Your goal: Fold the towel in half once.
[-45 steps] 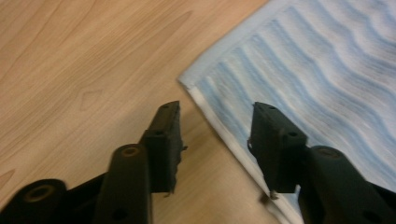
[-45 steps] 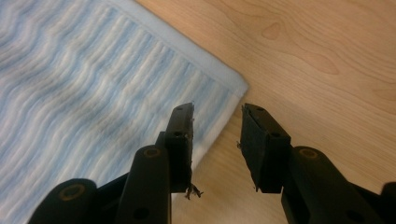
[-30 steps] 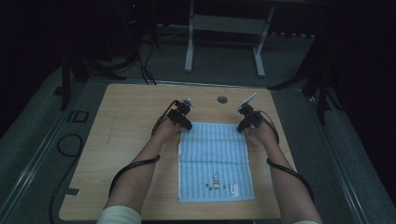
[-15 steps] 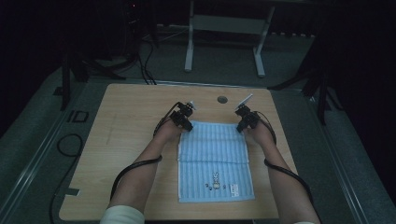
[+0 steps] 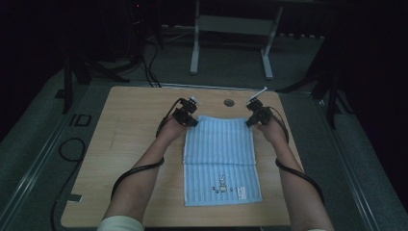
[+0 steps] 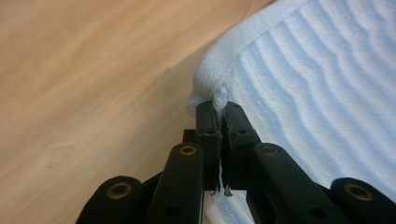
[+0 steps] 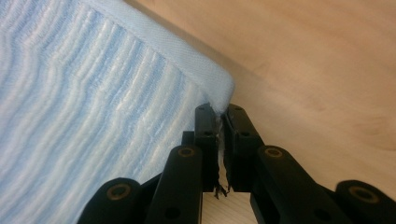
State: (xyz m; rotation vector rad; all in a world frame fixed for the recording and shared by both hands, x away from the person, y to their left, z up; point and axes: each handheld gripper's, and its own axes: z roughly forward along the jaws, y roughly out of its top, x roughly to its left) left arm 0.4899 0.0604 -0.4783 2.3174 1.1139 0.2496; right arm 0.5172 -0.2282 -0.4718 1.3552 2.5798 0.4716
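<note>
A light blue striped towel with a small rabbit motif lies flat on the wooden table, its long side running away from me. My left gripper is shut on the towel's far left corner; its jaws have just been closing, and cloth is pinched between its fingertips. My right gripper is shut on the far right corner, its jaws also just closed on the cloth, which sits between its fingertips. Both corners are slightly raised off the table.
A round hole sits in the tabletop just beyond the towel's far edge. Bare wood lies left of the towel. Past the table stands a white desk frame, and cables lie on the dark floor at left.
Both grippers have shut on the towel's far corners and risen slightly, drawing the far edge up a little. The rest of the towel has not moved.
</note>
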